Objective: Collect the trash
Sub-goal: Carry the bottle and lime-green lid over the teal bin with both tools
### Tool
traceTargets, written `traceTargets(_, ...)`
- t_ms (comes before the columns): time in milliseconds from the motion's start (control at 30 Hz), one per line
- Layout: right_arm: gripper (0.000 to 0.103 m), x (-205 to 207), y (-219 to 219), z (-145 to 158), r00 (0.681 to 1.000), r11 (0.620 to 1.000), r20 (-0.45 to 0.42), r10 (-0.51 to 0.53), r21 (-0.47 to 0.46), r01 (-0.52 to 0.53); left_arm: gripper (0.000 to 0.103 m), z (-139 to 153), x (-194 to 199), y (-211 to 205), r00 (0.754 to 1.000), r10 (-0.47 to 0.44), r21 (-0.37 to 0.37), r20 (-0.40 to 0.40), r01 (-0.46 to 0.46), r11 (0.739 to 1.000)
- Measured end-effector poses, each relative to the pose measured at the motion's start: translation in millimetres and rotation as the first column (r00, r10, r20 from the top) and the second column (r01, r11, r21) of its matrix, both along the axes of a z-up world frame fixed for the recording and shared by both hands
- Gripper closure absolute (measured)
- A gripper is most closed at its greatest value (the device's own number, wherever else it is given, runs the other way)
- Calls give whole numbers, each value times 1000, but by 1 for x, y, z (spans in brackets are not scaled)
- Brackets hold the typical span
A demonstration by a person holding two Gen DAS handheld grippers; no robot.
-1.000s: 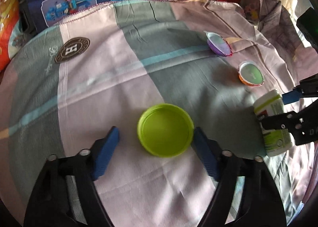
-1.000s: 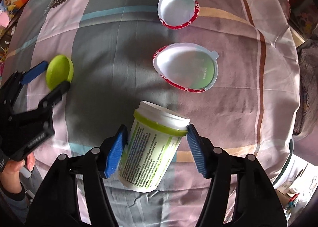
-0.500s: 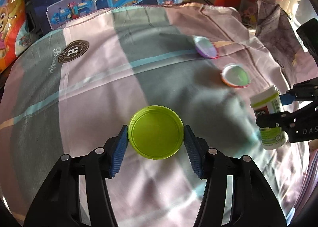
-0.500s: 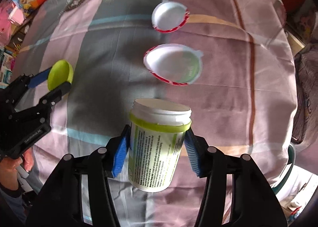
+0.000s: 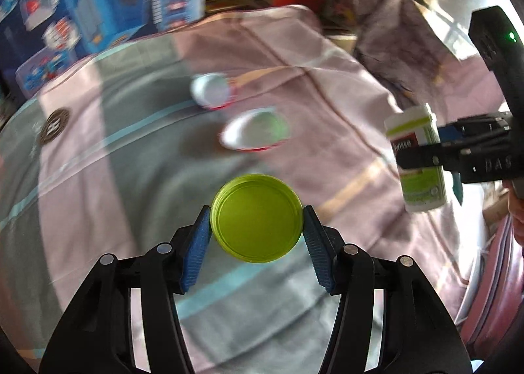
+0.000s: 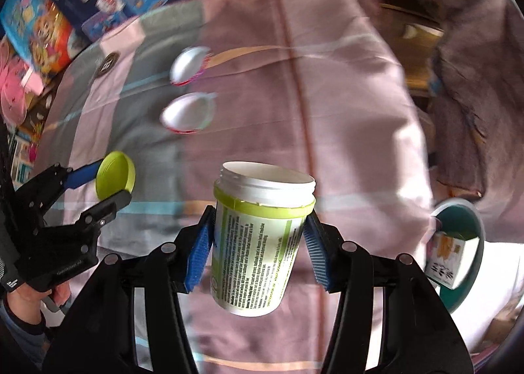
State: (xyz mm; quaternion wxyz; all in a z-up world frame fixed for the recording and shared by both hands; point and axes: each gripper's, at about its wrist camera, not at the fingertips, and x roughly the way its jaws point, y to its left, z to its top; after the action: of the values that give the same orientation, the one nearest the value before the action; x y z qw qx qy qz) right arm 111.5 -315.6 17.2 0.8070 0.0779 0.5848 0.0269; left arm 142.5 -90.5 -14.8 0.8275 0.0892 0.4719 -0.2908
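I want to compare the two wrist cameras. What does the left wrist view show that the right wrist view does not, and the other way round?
Only the left wrist view shows the red label on the white jar and the hollow inside of the green lid.

Only the right wrist view shows the teal bin with a small box in it, and the jar's open mouth.

Both show the left gripper clamped on the lid, the right gripper clamped on the jar, two foil seals, and the striped cloth.

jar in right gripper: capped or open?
Open. The jar shows a bare threaded rim; its green lid is in the left gripper.
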Motion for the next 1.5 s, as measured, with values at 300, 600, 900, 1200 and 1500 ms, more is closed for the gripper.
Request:
traceTargets(300, 52, -52, -110, 10, 984, 985, 41, -175, 13, 175, 47, 10, -29, -101, 988, -155, -6, -15, 155, 988)
traceTargets(600, 52, -109, -213, 7, 936, 936, 48, -350, -13, 351, 47, 15, -67, -223, 934, -356, -10, -19, 356, 935)
traceTargets(900, 52, -144, -268, -18, 890, 890, 11, -456, -14, 456, 47, -6, -103, -319, 865, -498, 11, -60, 500, 866)
traceTargets(1200, 52, -156, -300, -39, 854, 855, -24, -519, -14, 519, 47, -29, -118, -364, 824, -558, 19, -100, 562, 827)
traceTargets(1500, 52, -151, -309, -52, 843, 844, -49, -535, -16, 535, 45, -44, -111, -381, 822, -555, 28, -130, 562, 827)
